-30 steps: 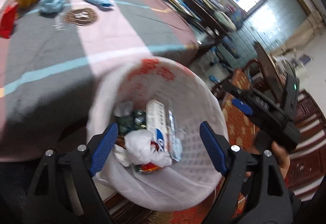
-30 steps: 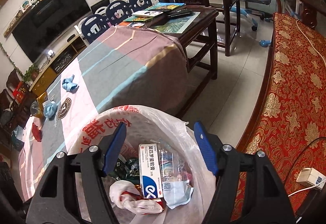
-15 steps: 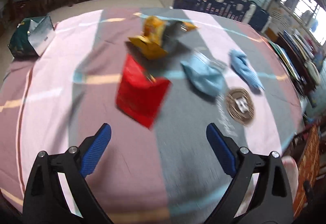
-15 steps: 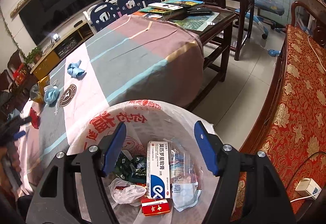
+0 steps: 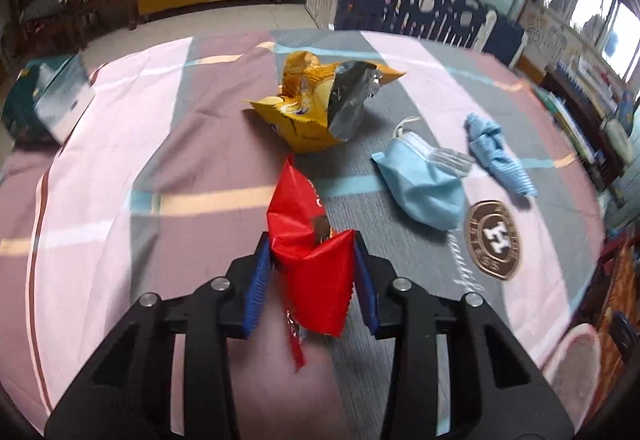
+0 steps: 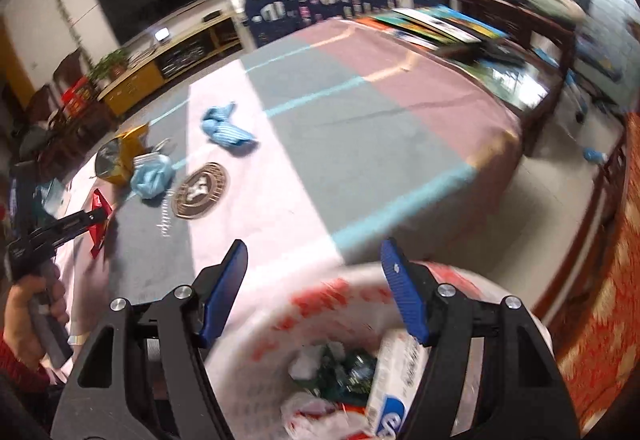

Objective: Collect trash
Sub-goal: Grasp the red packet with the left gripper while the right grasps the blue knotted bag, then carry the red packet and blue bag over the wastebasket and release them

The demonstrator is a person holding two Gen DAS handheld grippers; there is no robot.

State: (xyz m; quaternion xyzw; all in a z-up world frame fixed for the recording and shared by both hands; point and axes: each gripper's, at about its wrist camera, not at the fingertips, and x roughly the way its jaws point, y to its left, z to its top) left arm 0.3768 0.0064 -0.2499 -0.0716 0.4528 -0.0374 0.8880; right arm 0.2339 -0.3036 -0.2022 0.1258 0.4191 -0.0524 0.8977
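Half a second ago my left tongs (image 5: 311,272) hung spread wide above the counter (image 5: 192,168); now they are closed on the red wrapper (image 5: 310,252), its lower half pinched between the blue pads while its top sticks up and forward. My right tongs (image 6: 314,280) have swung from looking straight down into the bin to facing the counter, and they gape apart with nothing between them.

Going by what lies where, the job is partly done. The lined bin (image 6: 320,324) just below my right tongs, beside the counter edge, already holds a white medicine box (image 6: 394,372), some dark green crumpled packaging (image 6: 344,372) and a white wad (image 6: 308,414).

What remains on the counter, as I judge it: the torn yellow snack bag (image 5: 316,108) standing open beyond the red wrapper, the blue face mask (image 5: 424,180) to its right, and the crumpled blue cloth-like piece (image 5: 498,156) just beyond that. A dark green packet (image 5: 44,108) sits at the far left edge; it may count as trash too.

The red wrapper is in my grip but not yet in the bin, so carrying it over comes next.
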